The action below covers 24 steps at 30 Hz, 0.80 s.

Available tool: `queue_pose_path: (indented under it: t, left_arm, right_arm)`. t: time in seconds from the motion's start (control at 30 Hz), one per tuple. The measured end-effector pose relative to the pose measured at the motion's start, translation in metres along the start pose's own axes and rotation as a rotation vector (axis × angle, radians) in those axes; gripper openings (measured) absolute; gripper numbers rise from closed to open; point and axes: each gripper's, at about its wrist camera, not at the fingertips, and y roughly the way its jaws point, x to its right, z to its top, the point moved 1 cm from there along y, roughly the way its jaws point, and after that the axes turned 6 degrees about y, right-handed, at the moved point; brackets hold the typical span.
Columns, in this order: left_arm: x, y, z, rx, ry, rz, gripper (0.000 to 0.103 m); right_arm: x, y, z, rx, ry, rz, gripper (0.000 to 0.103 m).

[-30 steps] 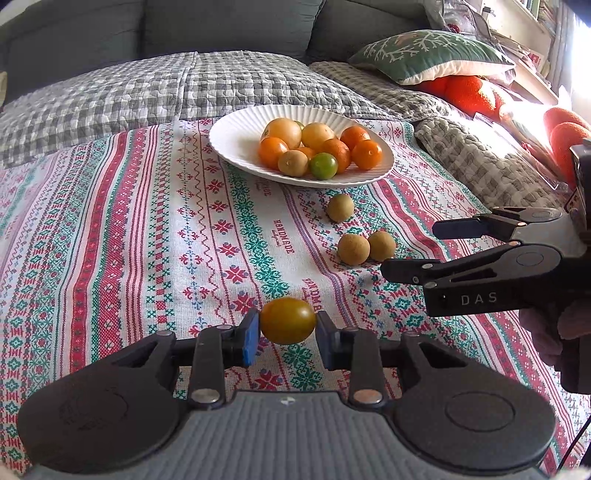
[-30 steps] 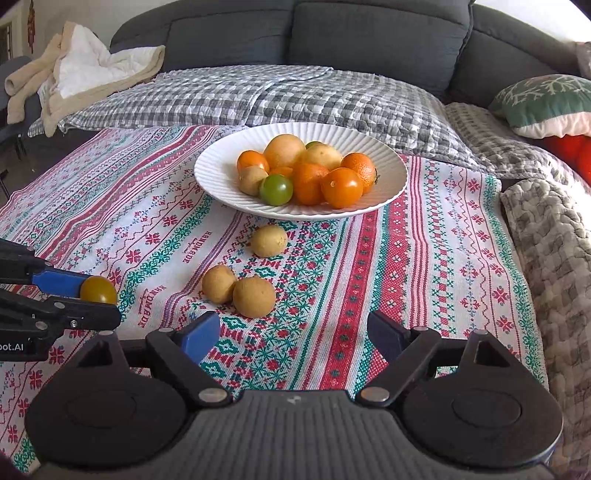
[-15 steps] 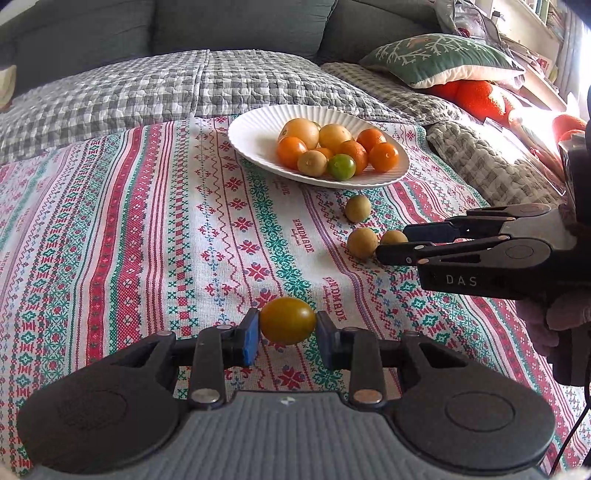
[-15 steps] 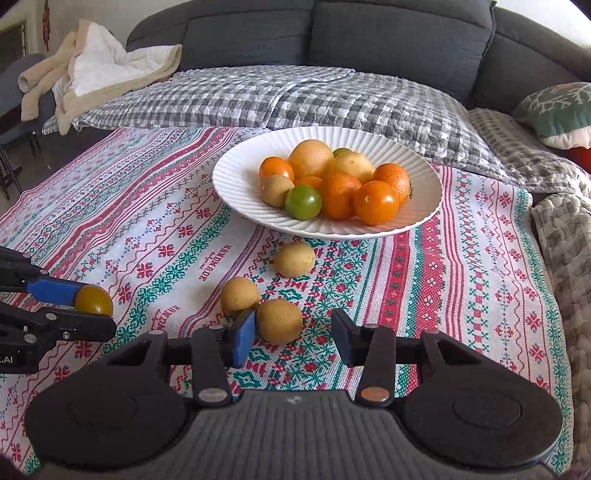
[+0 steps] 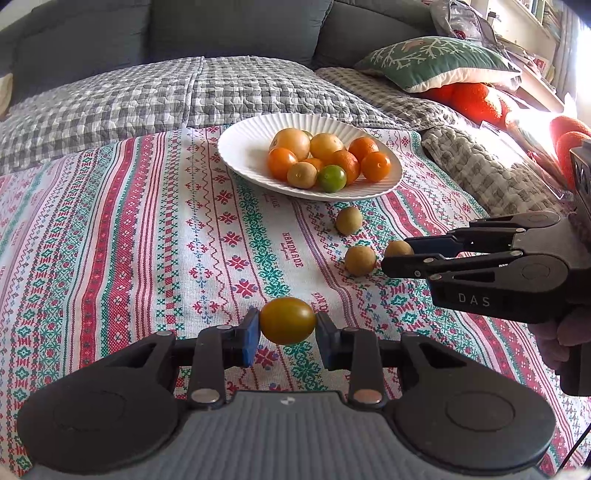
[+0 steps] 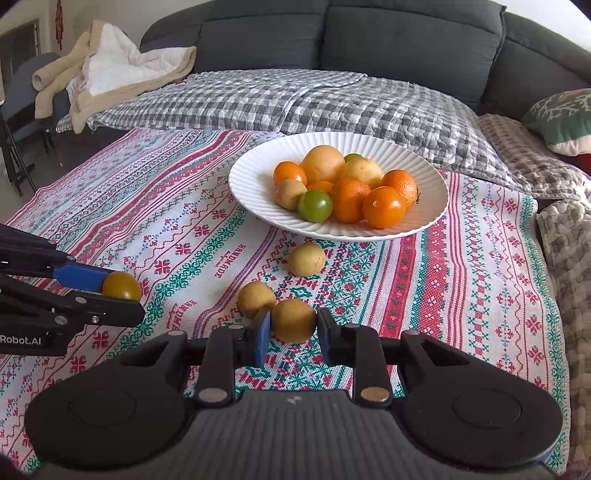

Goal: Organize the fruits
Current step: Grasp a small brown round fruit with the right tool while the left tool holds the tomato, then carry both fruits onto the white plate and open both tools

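Note:
My left gripper (image 5: pixel 287 332) is shut on a yellow-brown tomato (image 5: pixel 287 320) and holds it above the patterned cloth; it also shows in the right wrist view (image 6: pixel 121 285). My right gripper (image 6: pixel 291 328) is shut on a tan round fruit (image 6: pixel 293 319) at cloth level; that fruit shows between its fingers in the left wrist view (image 5: pixel 398 248). Two more tan fruits lie on the cloth: one beside it (image 6: pixel 255 298) and one nearer the plate (image 6: pixel 306 259). A white plate (image 6: pixel 251 173) behind them holds several oranges, tan fruits and a green tomato (image 6: pixel 314 205).
The striped patterned cloth (image 6: pixel 166 229) covers the surface. A grey checked quilt (image 6: pixel 280 99) and a dark sofa (image 6: pixel 332 33) lie behind the plate. A green cushion (image 5: pixel 439 62) and orange soft items (image 5: pixel 476 99) are at the right. A beige blanket (image 6: pixel 110 70) is at the far left.
My right gripper has moved forward and closed from wide open onto the tan fruit. My left gripper has kept hold of the tomato and shifted slightly.

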Motion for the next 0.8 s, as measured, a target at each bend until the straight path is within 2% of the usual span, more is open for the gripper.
queue_pose_path:
  t: [0.8]
  left_arm:
    - [0.002, 0.001, 0.056, 0.099, -0.031, 0.034, 0.028]
  right_arm:
    - [0.031, -0.032, 0.039, 0.132, 0.08, -0.015, 0.024]
